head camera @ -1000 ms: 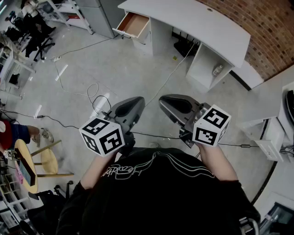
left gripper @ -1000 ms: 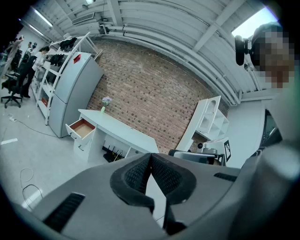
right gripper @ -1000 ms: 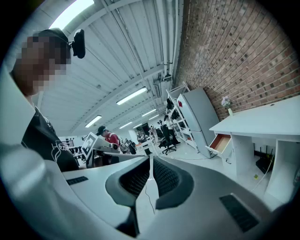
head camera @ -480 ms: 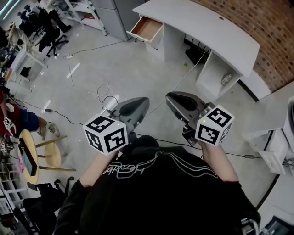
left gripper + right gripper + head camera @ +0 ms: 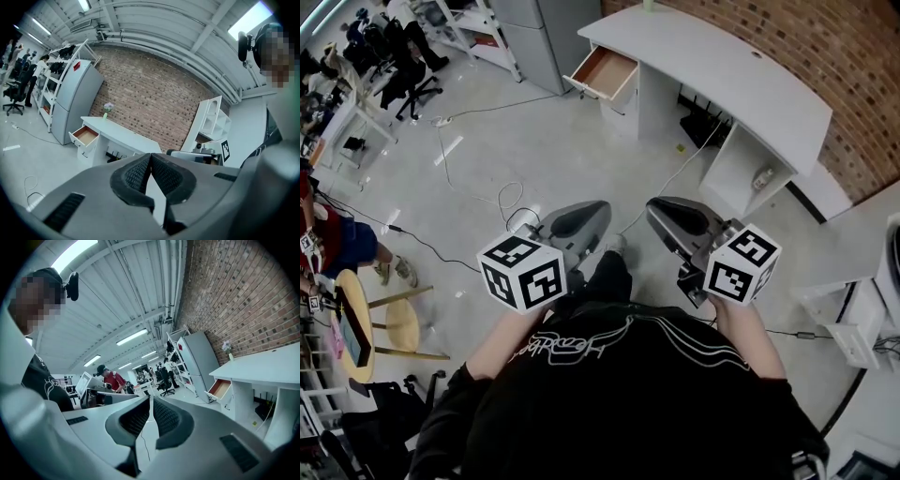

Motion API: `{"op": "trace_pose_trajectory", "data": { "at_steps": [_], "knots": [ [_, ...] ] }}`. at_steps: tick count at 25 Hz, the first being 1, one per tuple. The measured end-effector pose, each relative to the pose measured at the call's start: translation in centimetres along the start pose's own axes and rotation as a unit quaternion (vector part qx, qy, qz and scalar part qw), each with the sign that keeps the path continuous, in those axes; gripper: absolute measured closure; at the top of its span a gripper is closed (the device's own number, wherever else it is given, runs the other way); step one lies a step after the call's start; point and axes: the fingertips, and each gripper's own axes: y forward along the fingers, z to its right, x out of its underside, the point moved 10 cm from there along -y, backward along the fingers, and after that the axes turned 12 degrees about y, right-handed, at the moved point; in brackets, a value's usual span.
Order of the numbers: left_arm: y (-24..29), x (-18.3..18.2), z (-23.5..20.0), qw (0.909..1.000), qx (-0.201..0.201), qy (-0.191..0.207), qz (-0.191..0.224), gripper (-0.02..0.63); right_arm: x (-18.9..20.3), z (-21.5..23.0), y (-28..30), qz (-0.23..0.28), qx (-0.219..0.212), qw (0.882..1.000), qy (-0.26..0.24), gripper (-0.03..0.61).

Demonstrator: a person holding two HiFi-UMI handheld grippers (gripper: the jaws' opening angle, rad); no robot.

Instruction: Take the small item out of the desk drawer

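Stood well back from worktop [image 5: 722, 66], holding left gripper [image 5: 594, 210] and right gripper [image 5: 657, 209], jaws of both closed, empty. Saw drawer [image 5: 605, 70] pulled open at worktop's left end; could not make out small item.

1. My left tool [image 5: 598, 210] and right tool [image 5: 656, 208] both have smooth, rounded grey shells.
2. Each carries a white cube printed with black square markers: I see the left cube [image 5: 522, 272] and the right cube [image 5: 742, 264].
3. The inner pads [image 5: 134, 176] are black with a fine mesh texture.
4. The person wears a black top [image 5: 619, 412] with a looping white line print.
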Motion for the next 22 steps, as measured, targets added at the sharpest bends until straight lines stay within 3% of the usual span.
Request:
{"op": "trace_pose_trajectory", "data": {
  "at_steps": [6, 11, 17, 22],
  "knots": [
    [1.3, -0.4, -4.4, 0.9998, -0.004, -0.019, 0.001, 0.592, -1.4, 1.8, 3.7, -0.015, -0.002, 1.0, -0.011, 0.523],
    [3.4, -1.1, -10.3, 0.9993, -0.017, -0.034, 0.001, 0.592, -3.5, 5.8, 9.2, -0.025, -0.007, 1.0, -0.002, 0.523],
    [7.4, -3.0, -20.7, 0.9979, -0.028, -0.058, -0.004, 0.592, -7.2, 12.3, 18.0, -0.048, -0.001, 0.999, 0.015, 0.523],
    [12.5, -6.7, -32.0, 0.9971, -0.028, -0.068, -0.018, 0.592, -12.3, 19.3, 27.4, -0.063, 0.007, 0.997, 0.033, 0.523]
  ]
}}
